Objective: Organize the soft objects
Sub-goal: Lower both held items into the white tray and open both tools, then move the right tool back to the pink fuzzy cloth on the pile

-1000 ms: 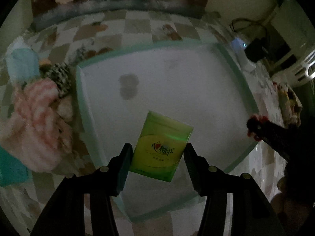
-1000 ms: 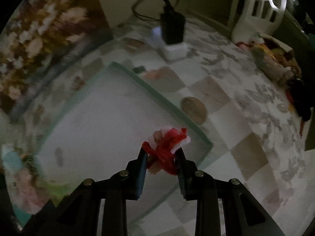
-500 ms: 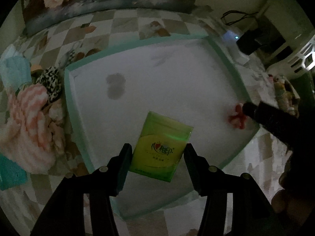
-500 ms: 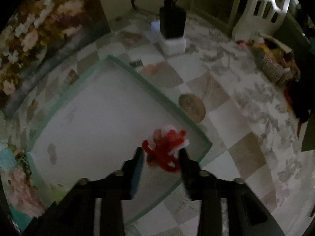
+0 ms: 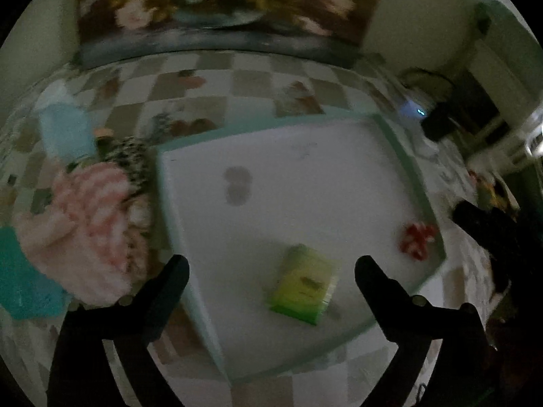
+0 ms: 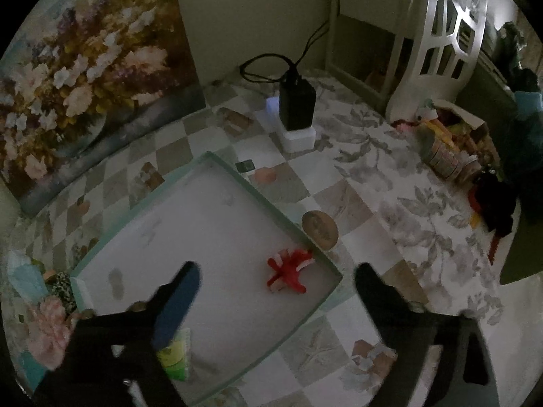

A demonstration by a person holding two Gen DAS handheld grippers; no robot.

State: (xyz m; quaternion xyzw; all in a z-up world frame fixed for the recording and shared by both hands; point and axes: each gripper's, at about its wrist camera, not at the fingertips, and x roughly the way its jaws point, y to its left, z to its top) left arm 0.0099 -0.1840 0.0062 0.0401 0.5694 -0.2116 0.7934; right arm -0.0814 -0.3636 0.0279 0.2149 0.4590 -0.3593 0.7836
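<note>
Opening wide over a white tray [image 5: 390, 156] with a pale green rim: left claw [image 5: 271, 268], fingers spread and nothing pressed between them. Lying flat on the tray floor below and between those fingers, nearer the right finger: a green tissue pack [image 5: 303, 285], clear of both pads. Sitting further right of that claw, close to the tray's right rim: a red and white fuzzy toy [image 5: 416, 239]. Piling up to the left, outside the tray on the checked tablecloth [image 5: 210, 88]: a pink and white fluffy cloth [image 5: 85, 224], a black and white spotted cloth [image 5: 130, 156], a light blue item [image 5: 66, 132] and a teal cloth [image 5: 20, 281].

Opening wide likewise: right claw [image 6: 276, 278], gripping nothing. Resting on the tray [image 6: 258, 193] floor just ahead of and between its fingers: the same red and white fuzzy toy [image 6: 288, 271], untouched, near the tray's corner. Showing just below its left finger: the green tissue pack [image 6: 174, 356], partly hidden. Lying just outside the rim, ahead of the right finger: a brown oval disc [image 6: 319, 229]. Standing well ahead: a black box on a white base [image 6: 297, 112].
</note>
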